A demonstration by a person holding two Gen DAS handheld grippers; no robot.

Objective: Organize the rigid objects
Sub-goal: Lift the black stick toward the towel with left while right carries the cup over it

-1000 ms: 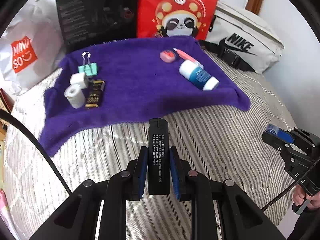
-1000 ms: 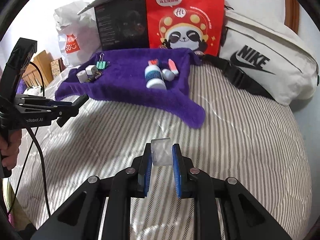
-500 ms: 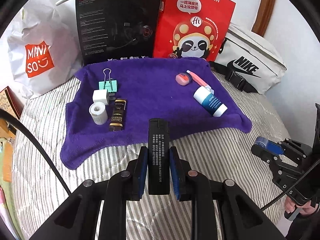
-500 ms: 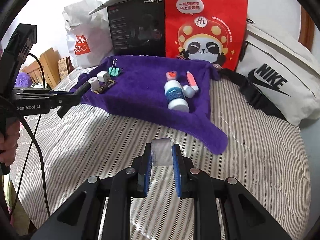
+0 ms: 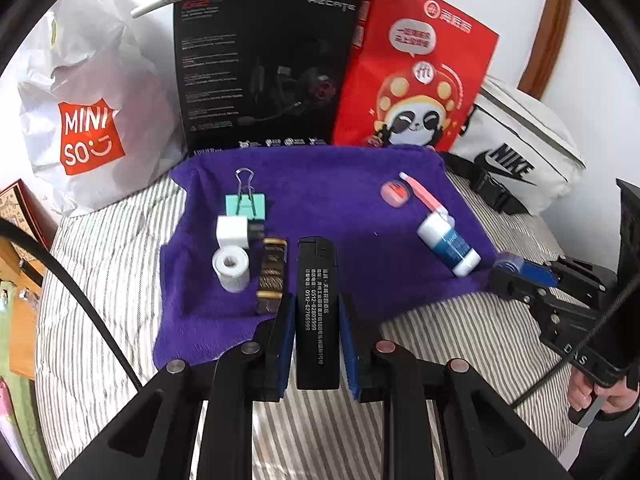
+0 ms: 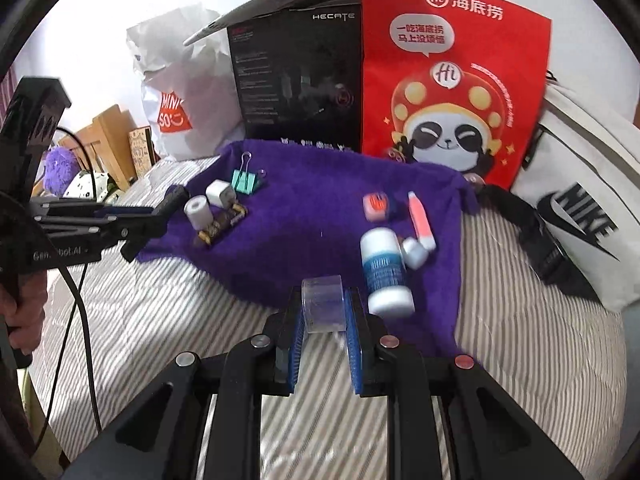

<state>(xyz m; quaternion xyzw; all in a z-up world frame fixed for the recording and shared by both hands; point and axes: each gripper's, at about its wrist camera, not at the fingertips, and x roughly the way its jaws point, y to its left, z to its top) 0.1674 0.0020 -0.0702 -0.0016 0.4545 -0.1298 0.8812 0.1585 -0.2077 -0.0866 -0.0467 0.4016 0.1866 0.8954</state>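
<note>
My left gripper (image 5: pixel 316 312) is shut on a black lighter (image 5: pixel 317 308), held upright over the near edge of the purple towel (image 5: pixel 344 184). To its left on the towel lie a brown-gold lighter (image 5: pixel 273 276), a white roll (image 5: pixel 231 269), a white cube (image 5: pixel 233 230) and a teal binder clip (image 5: pixel 245 203). My right gripper (image 6: pixel 323 312) is shut on a clear tape roll (image 6: pixel 322 303), just in front of a white-blue bottle (image 6: pixel 385 272) on the towel (image 6: pixel 304 208). A pink tube (image 6: pixel 420 218) and a pink eraser (image 6: pixel 375 206) lie behind it.
A white Miniso bag (image 5: pixel 88 120), a black box (image 5: pixel 260 72), a red panda bag (image 5: pixel 416 80) and a white Nike pouch (image 5: pixel 516 148) line the back. The striped bedcover (image 6: pixel 168 312) surrounds the towel. Wooden items (image 6: pixel 108 140) stand at the left.
Both grippers have moved forward toward the towel, still holding their objects. The lighter now reaches over the towel's near edge and the tape roll is close to the bottle.
</note>
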